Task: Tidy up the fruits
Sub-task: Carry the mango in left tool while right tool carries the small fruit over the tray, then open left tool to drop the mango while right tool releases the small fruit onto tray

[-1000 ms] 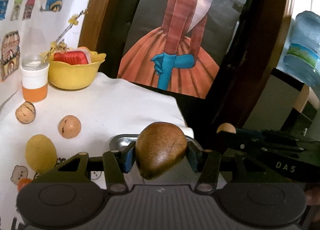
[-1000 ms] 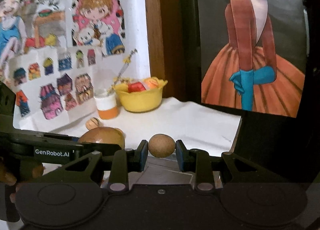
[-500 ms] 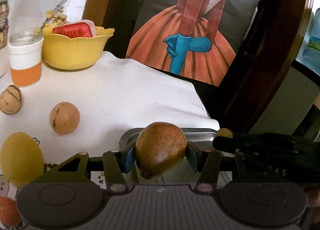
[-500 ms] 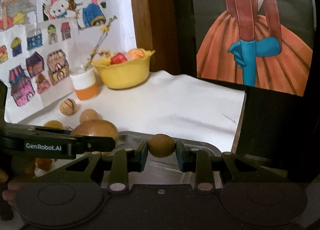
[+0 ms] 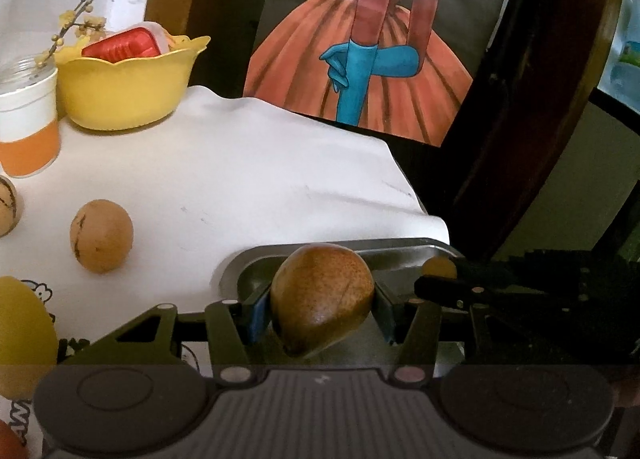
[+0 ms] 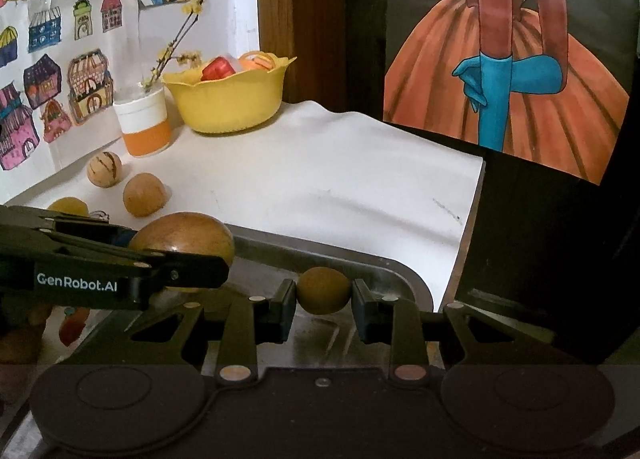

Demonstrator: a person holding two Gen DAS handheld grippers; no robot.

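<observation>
Fruit is held in both grippers: a large brown one is clamped by the left gripper [image 5: 322, 309], a small one by the right gripper [image 6: 323, 293]. Both have been lowered over the metal tray [image 6: 404, 283] at the near right, so release is judged next.

Both views are dim and warm, with heavy fisheye bending and black corners. The white tablecloth [image 5: 248, 179] is the brightest surface, lit softly from above and the left, and shows only faint shadows beside the round fruits. A dull sheen lies on the metal tray [image 6: 404, 279] and a small highlight on the large brown fruit [image 5: 322, 295]. The gripper bodies along the bottom sit in near-black shade. Edges look slightly soft and grainy; the wall drawings [image 6: 52, 99] are stretched.
</observation>
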